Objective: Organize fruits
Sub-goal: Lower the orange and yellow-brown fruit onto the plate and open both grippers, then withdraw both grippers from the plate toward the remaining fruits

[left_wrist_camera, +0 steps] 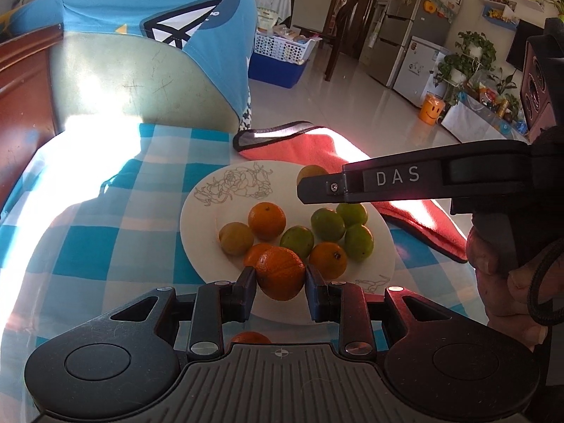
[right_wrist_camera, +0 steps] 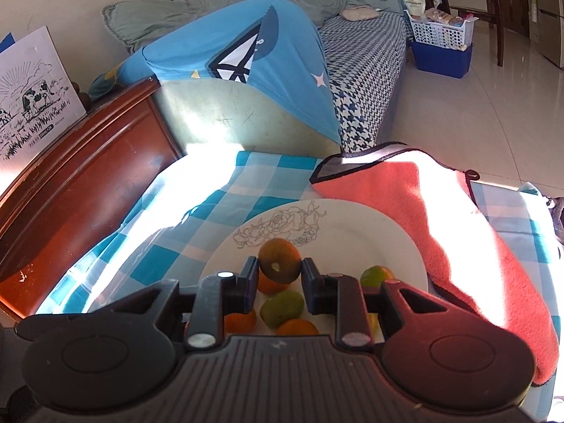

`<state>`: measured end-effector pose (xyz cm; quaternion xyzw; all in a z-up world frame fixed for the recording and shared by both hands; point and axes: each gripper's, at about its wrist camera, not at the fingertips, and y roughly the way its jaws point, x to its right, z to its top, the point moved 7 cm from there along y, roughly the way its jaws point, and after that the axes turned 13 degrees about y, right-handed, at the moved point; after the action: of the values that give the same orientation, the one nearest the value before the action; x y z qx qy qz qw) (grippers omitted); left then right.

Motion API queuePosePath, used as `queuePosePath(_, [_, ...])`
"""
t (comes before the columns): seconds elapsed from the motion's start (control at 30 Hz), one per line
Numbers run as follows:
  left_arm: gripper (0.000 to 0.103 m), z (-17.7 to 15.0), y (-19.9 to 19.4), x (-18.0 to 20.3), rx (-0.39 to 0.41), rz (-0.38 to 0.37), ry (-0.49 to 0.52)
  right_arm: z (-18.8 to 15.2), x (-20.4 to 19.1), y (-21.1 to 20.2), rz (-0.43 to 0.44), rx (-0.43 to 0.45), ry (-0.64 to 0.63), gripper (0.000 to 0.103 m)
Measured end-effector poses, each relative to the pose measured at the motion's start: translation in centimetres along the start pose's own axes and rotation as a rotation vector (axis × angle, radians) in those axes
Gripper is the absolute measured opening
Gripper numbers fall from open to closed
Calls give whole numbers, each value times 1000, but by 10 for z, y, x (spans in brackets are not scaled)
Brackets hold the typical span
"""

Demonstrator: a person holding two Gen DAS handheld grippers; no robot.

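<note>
Orange fruit is clamped between the jaws of the left gripper, whose pads press its two sides, and it is held just above the near rim of the white plate. A brownish-green fruit is gripped in the same way by the right gripper, with the jaws closed against it over the plate's middle; in the left wrist view this gripper is seen reaching in from the right with that fruit at its tip. On the plate are lying two more oranges, a yellowish fruit and four green fruits, grouped closely and partly touching one another. One further orange is glimpsed beneath the left gripper, near the plate's edge. The plate is set on a table covered with a blue checked cloth, and a red towel is spread just beside the plate, its edge tucked under the rim on the right side.
</note>
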<state>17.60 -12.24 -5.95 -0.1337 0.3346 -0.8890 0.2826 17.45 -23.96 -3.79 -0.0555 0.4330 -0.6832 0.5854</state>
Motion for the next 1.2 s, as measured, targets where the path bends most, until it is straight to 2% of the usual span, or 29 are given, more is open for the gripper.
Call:
queuePosePath(0.47, [29,6,10,0,12,2,-38,10,13,23,-12,-2,50,29])
queuePosePath(0.57, [38,9,6,-3,24,15,-46,13,11,20,2,6,63,32])
queuePosePath(0.63, [51,12,1,-6,33,33,-51,15,9,17,7,13,57,32])
queuePosePath(0.97, [79,12,-26,-19,31,108,-26,13,2,-3,25,14,53,41])
queuePosePath(1.03, [87,10,-33,-19,20,125,-13,10,0,-8,20,15,44,47])
queuePosePath(1.07, [87,10,-34,-20,16,133,-8,8,0,-10,14,16,41,52])
queuePosePath(1.2, [90,3,-41,-25,-25,182,4,-1,1,-17,0,4,52,60])
